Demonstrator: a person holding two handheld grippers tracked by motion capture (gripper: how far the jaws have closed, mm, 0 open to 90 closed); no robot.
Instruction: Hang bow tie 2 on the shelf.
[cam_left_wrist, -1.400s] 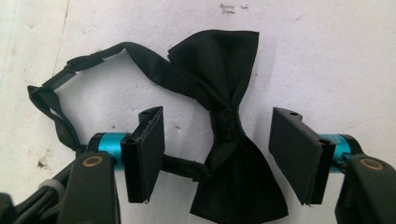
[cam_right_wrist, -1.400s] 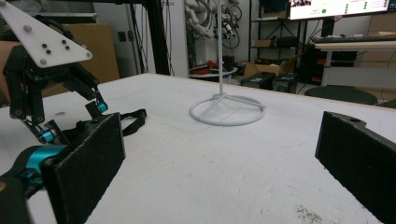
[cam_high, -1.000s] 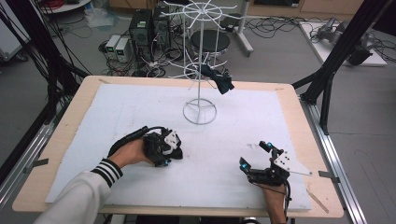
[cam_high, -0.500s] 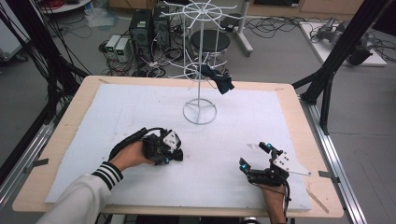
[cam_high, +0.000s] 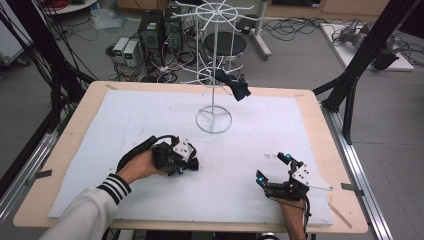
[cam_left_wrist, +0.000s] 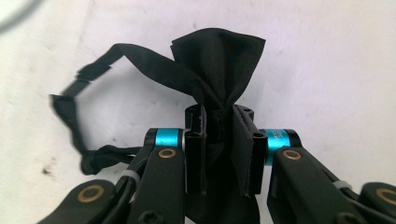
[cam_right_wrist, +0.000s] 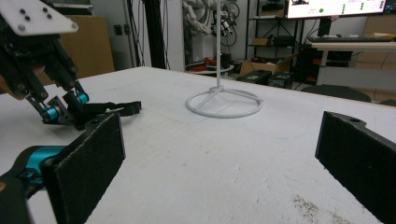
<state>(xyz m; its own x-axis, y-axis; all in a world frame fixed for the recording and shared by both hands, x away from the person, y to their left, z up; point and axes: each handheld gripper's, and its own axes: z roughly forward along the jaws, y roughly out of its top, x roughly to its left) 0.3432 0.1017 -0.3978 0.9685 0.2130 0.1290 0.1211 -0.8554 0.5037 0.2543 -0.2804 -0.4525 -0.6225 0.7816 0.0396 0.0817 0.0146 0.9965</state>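
Black fabric bow tie (cam_left_wrist: 219, 70), near the white rack (cam_high: 214, 119) base, lies on the bench (cam_high: 310, 107); my left fingers (cam_left_wrist: 196, 140) clench its knot, likely for hanging. My right gripper (cam_high: 274, 172), farther out, stands released, waiting.

The white wire rack stand (cam_high: 213, 117) rests on the white mat (cam_high: 150, 115) covering the wooden table (cam_high: 85, 105), toward the far edge at mid-width. A black bow tie (cam_high: 235, 86) hangs on its right side. Nearer the front edge, left of centre, the left gripper (cam_high: 187, 167) sits over another black bow tie with strap (cam_left_wrist: 219, 60); the right gripper (cam_high: 272, 170) lies toward the front right corner
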